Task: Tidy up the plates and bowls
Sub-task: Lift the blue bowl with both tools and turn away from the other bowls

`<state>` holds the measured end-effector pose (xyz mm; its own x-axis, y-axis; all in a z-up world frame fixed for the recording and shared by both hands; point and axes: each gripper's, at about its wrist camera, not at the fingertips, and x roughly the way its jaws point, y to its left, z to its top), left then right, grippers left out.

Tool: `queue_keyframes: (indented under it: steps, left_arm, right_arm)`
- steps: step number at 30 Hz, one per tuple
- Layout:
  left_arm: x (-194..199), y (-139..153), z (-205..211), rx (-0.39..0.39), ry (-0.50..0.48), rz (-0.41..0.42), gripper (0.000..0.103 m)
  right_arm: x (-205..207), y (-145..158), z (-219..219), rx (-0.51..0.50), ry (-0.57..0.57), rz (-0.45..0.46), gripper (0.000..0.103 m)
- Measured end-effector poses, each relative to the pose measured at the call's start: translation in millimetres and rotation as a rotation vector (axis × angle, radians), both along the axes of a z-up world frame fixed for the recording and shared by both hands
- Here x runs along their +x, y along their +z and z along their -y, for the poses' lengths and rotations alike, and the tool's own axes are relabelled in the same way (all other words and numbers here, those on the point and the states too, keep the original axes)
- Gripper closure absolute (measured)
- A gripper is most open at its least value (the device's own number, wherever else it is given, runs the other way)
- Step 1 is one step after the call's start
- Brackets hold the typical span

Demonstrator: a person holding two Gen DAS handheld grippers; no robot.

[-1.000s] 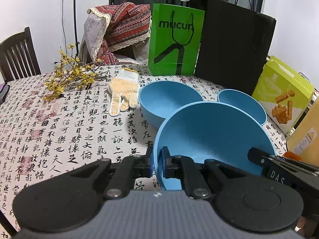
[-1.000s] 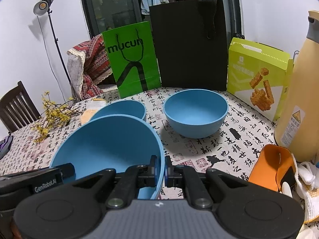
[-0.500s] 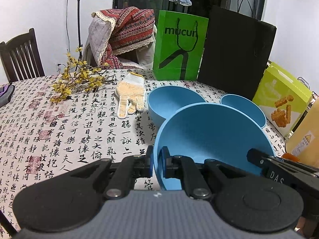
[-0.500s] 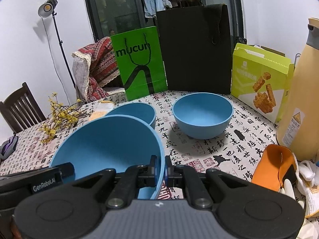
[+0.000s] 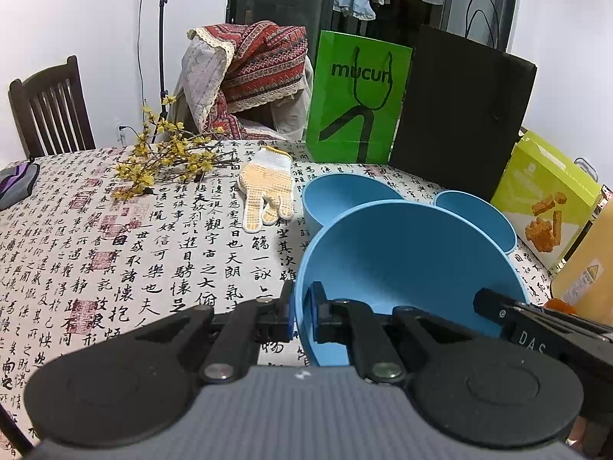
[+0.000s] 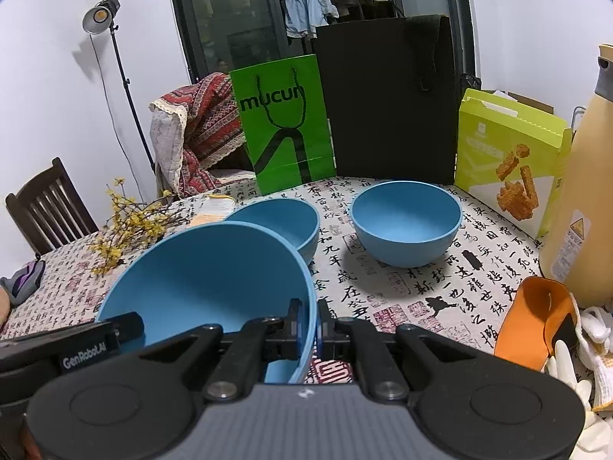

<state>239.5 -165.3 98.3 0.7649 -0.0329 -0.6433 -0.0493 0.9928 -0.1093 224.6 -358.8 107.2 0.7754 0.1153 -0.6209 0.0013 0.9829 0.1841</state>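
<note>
Right wrist only: orange holder (image 6: 532, 322).

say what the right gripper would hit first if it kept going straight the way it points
Probably the tablecloth between the two resting bowls; the left one lies closest to that line, though depth is unclear. The right gripper clamps the big bowl's rim.

Ahead on my surface (image 5: 95, 253) lie a knitted glove (image 5: 268, 191) and yellow flower sprigs (image 5: 164, 161); behind stand a green bag (image 6: 285, 126), black bag (image 6: 387, 96) and snack box (image 6: 509, 161).

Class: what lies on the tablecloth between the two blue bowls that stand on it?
Nothing: the right wrist view shows only bare tablecloth between left bowl and right bowl.
</note>
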Motion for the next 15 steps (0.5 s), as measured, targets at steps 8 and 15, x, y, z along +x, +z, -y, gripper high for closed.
queue_keyframes:
  steps: [8,15]
  left_arm:
    - [-8.7,2.3,-12.9,-0.010,0.007,0.016,0.094]
    - [-16.8,4.1,-28.7,-0.024,0.014,0.028,0.094]
  right_arm:
    - [-6.2,2.2,-10.1,-0.005,0.009,0.007,0.097]
    - [-12.4,4.9,-22.2,-0.004,0.023,0.017,0.097]
